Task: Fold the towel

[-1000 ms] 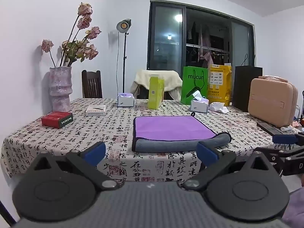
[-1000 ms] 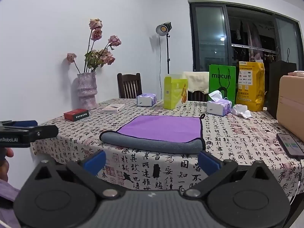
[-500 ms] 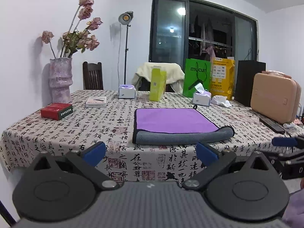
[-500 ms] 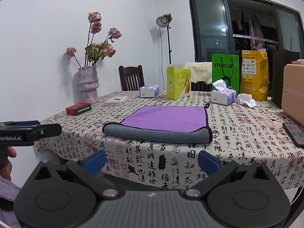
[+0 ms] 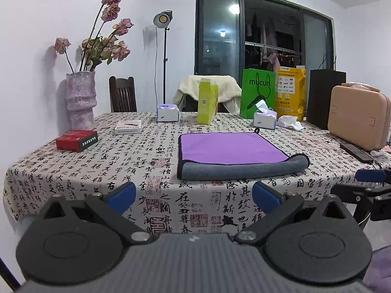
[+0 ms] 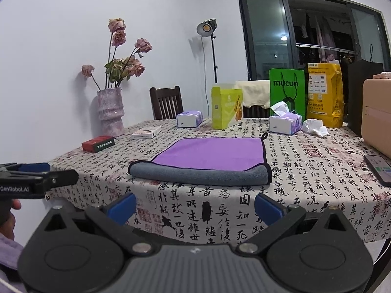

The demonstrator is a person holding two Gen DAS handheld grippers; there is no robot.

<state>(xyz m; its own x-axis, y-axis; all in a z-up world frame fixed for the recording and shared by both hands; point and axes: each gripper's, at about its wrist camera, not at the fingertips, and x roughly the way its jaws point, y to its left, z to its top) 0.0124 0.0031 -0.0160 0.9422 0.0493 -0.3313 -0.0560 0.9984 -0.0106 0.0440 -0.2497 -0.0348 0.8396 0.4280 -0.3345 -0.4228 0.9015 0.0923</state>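
A purple towel (image 5: 229, 149) with a grey underside lies flat on the table (image 5: 122, 161), its near edge folded over into a grey roll (image 5: 242, 169). It also shows in the right wrist view (image 6: 210, 156). My left gripper (image 5: 194, 194) is open and empty, held off the table's near edge in front of the towel. My right gripper (image 6: 195, 206) is open and empty too, below and in front of the table edge. Each gripper shows at the side of the other's view.
On the patterned tablecloth stand a vase of dried roses (image 5: 80, 100), a red box (image 5: 77, 140), a white box (image 5: 128, 126), tissue boxes (image 5: 265, 119), a yellow-green carton (image 5: 207, 103), bags (image 5: 257, 92), a tan case (image 5: 358, 116) and a phone (image 6: 377, 169).
Both grippers have dropped lower and drawn back slightly from the table, so the table edge sits higher in both views. The towel has not moved.
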